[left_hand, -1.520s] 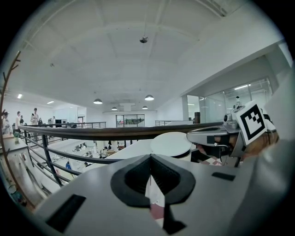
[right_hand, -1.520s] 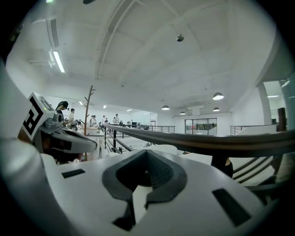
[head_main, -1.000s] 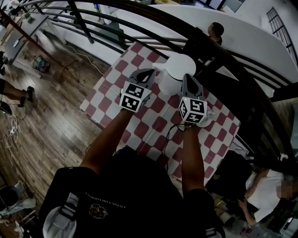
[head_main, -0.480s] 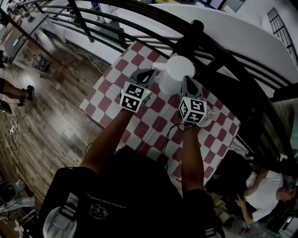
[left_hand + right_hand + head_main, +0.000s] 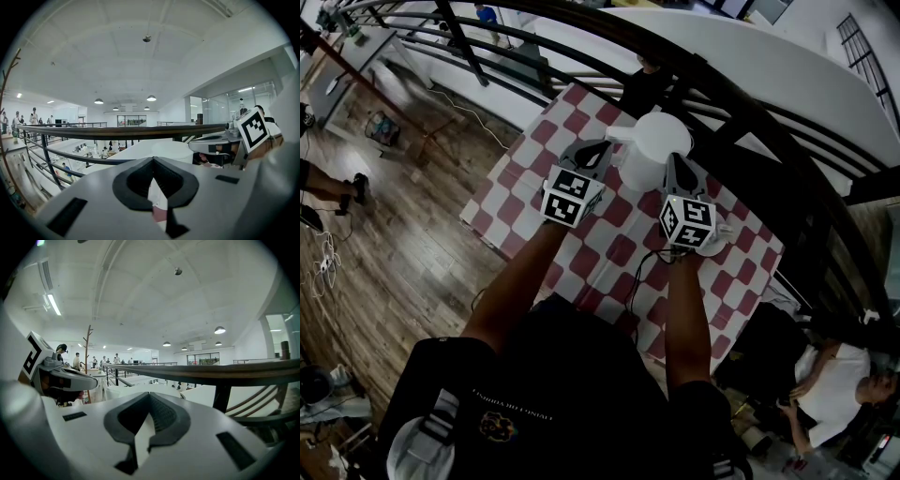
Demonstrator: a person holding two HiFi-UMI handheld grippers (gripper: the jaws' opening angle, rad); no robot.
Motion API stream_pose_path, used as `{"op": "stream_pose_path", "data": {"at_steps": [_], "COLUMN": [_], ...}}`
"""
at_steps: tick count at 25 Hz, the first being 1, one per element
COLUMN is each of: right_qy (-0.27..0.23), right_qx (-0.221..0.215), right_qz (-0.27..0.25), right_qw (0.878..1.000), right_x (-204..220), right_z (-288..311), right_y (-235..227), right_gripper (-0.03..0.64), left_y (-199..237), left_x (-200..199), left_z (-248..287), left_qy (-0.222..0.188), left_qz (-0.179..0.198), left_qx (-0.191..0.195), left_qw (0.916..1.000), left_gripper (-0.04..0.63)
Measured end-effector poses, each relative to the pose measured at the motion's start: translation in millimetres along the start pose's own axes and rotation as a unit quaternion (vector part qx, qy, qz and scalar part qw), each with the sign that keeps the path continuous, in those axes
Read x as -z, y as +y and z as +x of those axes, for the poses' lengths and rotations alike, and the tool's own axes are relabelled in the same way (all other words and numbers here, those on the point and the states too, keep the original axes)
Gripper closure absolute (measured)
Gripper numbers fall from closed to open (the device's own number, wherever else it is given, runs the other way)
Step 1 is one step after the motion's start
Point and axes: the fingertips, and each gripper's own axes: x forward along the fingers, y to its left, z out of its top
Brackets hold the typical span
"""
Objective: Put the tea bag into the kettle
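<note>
Grippers squeezed shut beside the kettle
Left gripper (image 5: 598, 148) and right gripper (image 5: 676, 166) are both shut tight. The white kettle (image 5: 660, 139) stands between their tips, at 12 o'clock on the red-and-white table (image 5: 581, 239).

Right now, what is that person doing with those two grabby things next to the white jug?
A person holds a gripper in each hand over a table with a red-and-white checked cloth. The left gripper and the right gripper sit on either side of a white kettle, very close to it. Both pairs of jaws are together, and I can't see a tea bag anywhere, so none has visibly gone in yet.
</note>
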Motion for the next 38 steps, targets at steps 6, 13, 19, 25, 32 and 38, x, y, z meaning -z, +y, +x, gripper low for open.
{"op": "stream_pose_path", "data": {"at_steps": [6,13,19,25,32,38], "right_qy": [0.001,0.007,0.021,0.046,0.038,0.029], "right_qx": [0.001,0.0,-0.004,-0.013,-0.02,-0.023], "right_qz": [0.001,0.003,0.006,0.015,0.011,0.005], "right_qw": [1.0,1.0,1.0,0.999,0.999,0.999], "right_x": [1.0,0.1,6.0,23.1,18.4,9.4], "right_z": [-0.1,-1.8,-10.4,-35.4,-65.5,-88.6], "right_y": [-1.0,0.9,2.8,6.8,17.1,23.6], "right_gripper": [0.603,0.601,0.601,0.601,0.601,0.601], "left_y": [-0.8,-0.9,-5.0,-12.2,-24.3,-32.5], "left_x": [-1.7,-1.5,2.8,8.2,12.8,20.0], "left_z": [-0.7,-2.8,-8.2,-19.5,-35.3,-51.4], "left_qy": [-0.003,-0.006,-0.002,0.002,0.002,0.005], "left_qz": [0.0,0.002,0.002,0.0,-0.002,-0.003], "left_qx": [-0.001,0.001,0.003,0.004,0.01,0.01], "left_qw": [1.0,1.0,1.0,1.0,0.9999,0.9999], "left_gripper": [0.597,0.597,0.597,0.597,0.597,0.597]}}
